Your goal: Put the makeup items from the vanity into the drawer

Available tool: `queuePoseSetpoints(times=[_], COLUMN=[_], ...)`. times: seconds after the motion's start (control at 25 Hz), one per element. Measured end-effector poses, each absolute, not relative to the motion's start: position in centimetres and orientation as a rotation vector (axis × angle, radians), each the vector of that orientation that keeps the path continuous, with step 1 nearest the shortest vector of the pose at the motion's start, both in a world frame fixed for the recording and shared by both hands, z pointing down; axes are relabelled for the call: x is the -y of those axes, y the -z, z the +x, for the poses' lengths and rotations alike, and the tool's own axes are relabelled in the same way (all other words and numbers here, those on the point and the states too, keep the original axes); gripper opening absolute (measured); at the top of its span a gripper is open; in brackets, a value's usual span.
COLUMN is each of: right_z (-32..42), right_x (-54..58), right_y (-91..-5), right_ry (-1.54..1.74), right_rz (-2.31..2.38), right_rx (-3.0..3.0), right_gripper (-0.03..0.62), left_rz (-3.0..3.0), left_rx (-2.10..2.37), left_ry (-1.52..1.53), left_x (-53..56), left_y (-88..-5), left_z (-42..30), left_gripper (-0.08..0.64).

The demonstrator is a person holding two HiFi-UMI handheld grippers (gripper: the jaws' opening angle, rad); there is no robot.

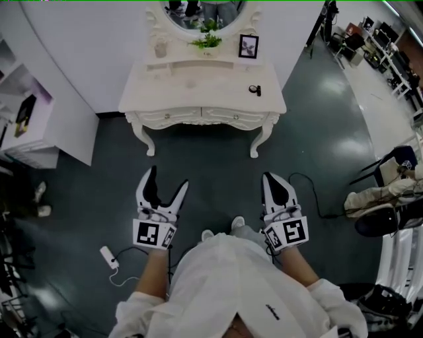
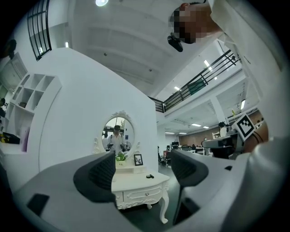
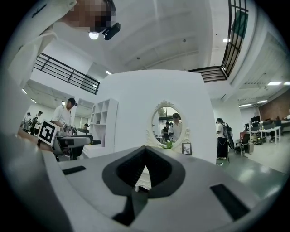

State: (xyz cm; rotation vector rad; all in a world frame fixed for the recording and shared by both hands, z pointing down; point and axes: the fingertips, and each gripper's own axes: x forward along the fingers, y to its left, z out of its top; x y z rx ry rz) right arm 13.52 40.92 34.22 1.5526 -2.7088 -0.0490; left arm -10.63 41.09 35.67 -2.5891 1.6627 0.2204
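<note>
One small dark makeup item [image 1: 255,90] on top of the white vanity [image 1: 192,89], near its right edge, well ahead of both pairs of jaws and touched by neither. In the left gripper view, the same makeup item [image 2: 149,176] in the gap between the jaws, nearer the right-hand jaw. In the head view, almost straight ahead of the right gripper's tips, only slightly to their left. Under the top, two drawer fronts [image 1: 201,117] side by side, both shut, each with a small knob, facing the jaws.

Left gripper [image 1: 168,177] out over the dark floor [image 1: 218,191], jaws spread wide in a V, nothing between the pads [image 2: 102,174] but air and the far vanity. Right gripper [image 1: 271,179] alongside it, jaws closed tip to tip on nothing. From that right gripper [image 3: 145,150], only a sliver of white vanity through the small hole behind the joined tips.

Farther beyond the jaws, at the back of the vanity: an oval mirror [image 1: 201,12], a green plant [image 1: 208,39], a framed picture [image 1: 248,46] right of the plant, a clear jar [image 1: 160,47] left of it. Out to the left of the left jaws, a white shelf unit [image 1: 30,129] by the wall. Behind those jaws, near the person's left sleeve [image 1: 142,310], a white power strip [image 1: 109,256] on the floor. Out to the right of the right jaws, a dark chair [image 1: 394,158].
</note>
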Motion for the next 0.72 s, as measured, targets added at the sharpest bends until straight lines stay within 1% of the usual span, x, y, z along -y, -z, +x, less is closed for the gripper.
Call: queuePoseSetpoints(times=[0.32, 0.72], right_z=[12.6, 12.8], right_x=[-38.8, -33.3], right_y=[-34.5, -36.4], right_ry=[0.016, -0.019], right_rz=[1.521, 1.472], right_rx=[2.753, 2.77], right_gripper=[0.017, 0.017], left_rz=[-2.642, -2.667], left_rx=[-1.657, -1.665], left_ry=[-0.235, -0.186], left_x=[-39.6, -33.7], left_y=[-36.9, -38.1], left_z=[-9.6, -8.1], left_gripper=[0.364, 0.364])
